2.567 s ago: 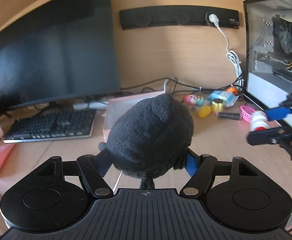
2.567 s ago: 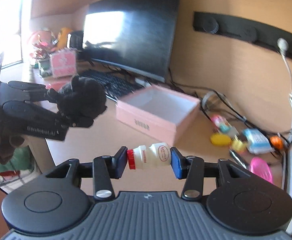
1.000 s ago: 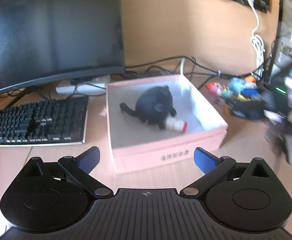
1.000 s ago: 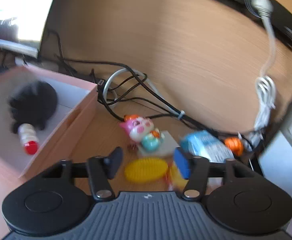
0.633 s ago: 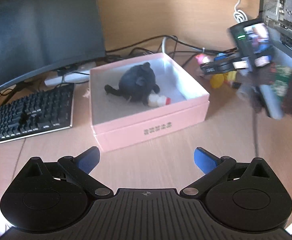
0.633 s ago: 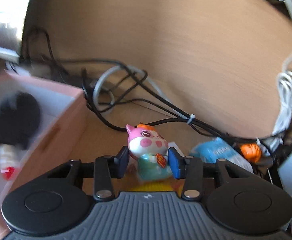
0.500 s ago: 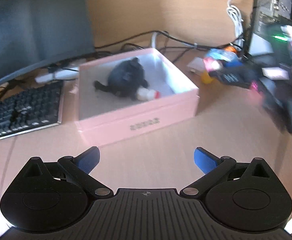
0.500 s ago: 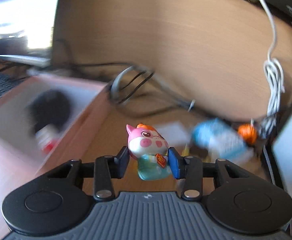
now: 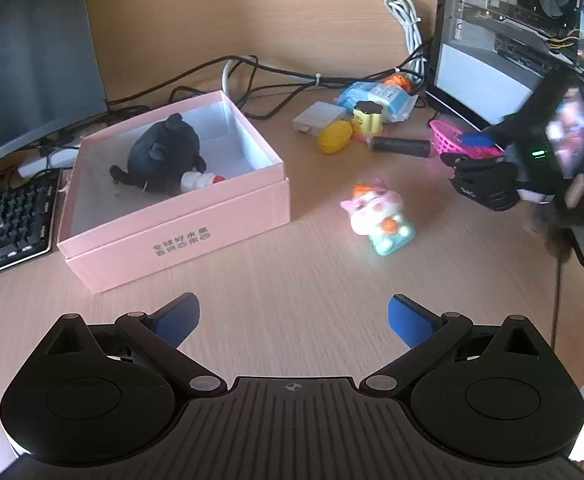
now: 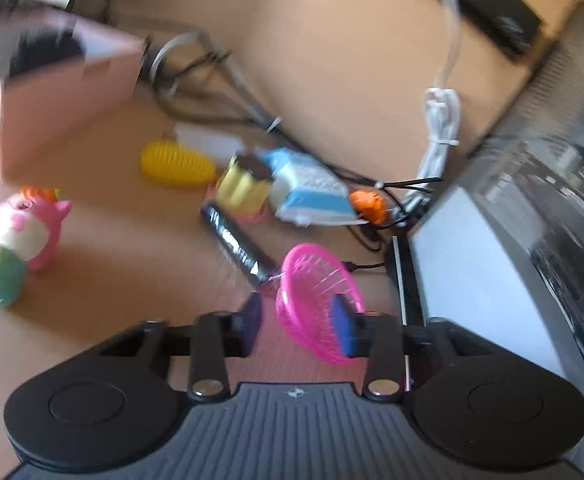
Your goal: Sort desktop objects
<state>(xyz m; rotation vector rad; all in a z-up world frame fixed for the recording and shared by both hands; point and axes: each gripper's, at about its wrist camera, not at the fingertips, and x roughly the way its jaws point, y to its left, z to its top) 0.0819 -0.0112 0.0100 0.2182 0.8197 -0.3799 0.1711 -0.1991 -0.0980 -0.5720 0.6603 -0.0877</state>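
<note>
Down goes the cat figurine (image 9: 378, 214), out of the right gripper (image 10: 296, 320) and onto the desk (image 9: 292, 272) beside the pink box (image 9: 179, 220)! Right jaws are closing around the pink basket (image 10: 316, 280), not yet pinching. Left gripper (image 9: 294, 320) hovers, jaws wide apart, empty.

Left tongs (image 9: 294, 320) spread wide and empty, tilted down toward the surface (image 9: 292, 272); right tongs (image 10: 296, 324) closing (blurred), pink basket (image 10: 312, 280) rim between the jaws.

pink box (image 9: 179, 232): 1 | plush (image 9: 163, 152): 1 | bottle (image 9: 199, 179): 1 (both boxed) | pig toy (image 9: 378, 216): 1 | pink basket (image 10: 318, 300): 1
</note>
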